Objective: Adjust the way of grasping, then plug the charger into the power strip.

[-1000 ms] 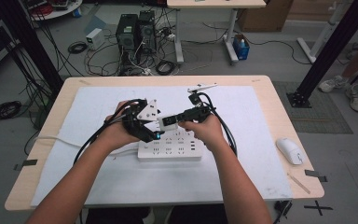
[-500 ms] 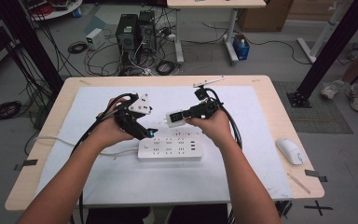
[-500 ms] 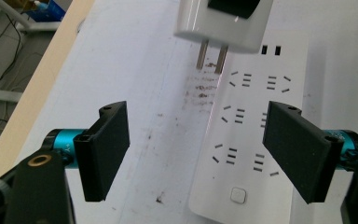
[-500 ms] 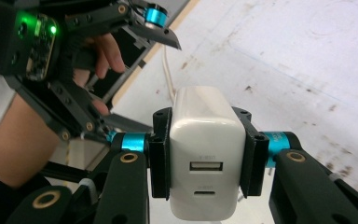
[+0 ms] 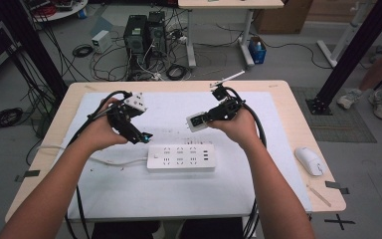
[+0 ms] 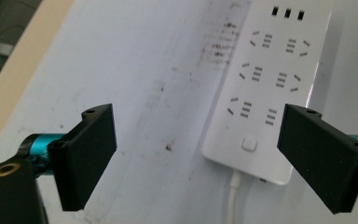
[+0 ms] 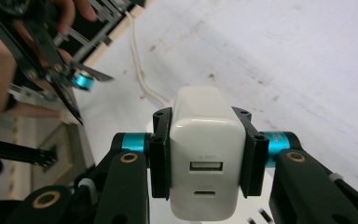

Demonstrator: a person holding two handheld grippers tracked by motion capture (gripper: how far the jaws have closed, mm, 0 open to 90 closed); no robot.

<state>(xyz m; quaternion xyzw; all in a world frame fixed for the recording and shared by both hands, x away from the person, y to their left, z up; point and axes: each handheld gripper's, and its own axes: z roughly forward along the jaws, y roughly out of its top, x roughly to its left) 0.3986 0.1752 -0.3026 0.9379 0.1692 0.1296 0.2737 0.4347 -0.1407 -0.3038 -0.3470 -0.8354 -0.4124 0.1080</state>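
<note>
A white power strip [image 5: 181, 158] lies flat on the white mat, its sockets bare [image 6: 265, 79]. My right gripper [image 5: 199, 121] hovers above and behind the strip, shut on a white USB charger [image 5: 197, 121]. In the right gripper view the charger [image 7: 205, 158] sits clamped between both pads, its USB ports facing the camera. My left gripper [image 5: 142, 137] hangs to the left of the strip. Its jaws [image 6: 209, 154] have just been opening and now stand wide apart with nothing between them; the strip's switch end lies on the mat below.
The strip's white cable [image 5: 114, 162] runs left across the mat [image 5: 278, 164]. A white mouse [image 5: 309, 160] rests near the table's right edge, with a thin stick [image 5: 320, 195] in front of it. Computers and cables sit on the floor beyond the table.
Both hands have lifted off the power strip. The left gripper moved left and opened its jaws. The right gripper rose with the charger still in it.
</note>
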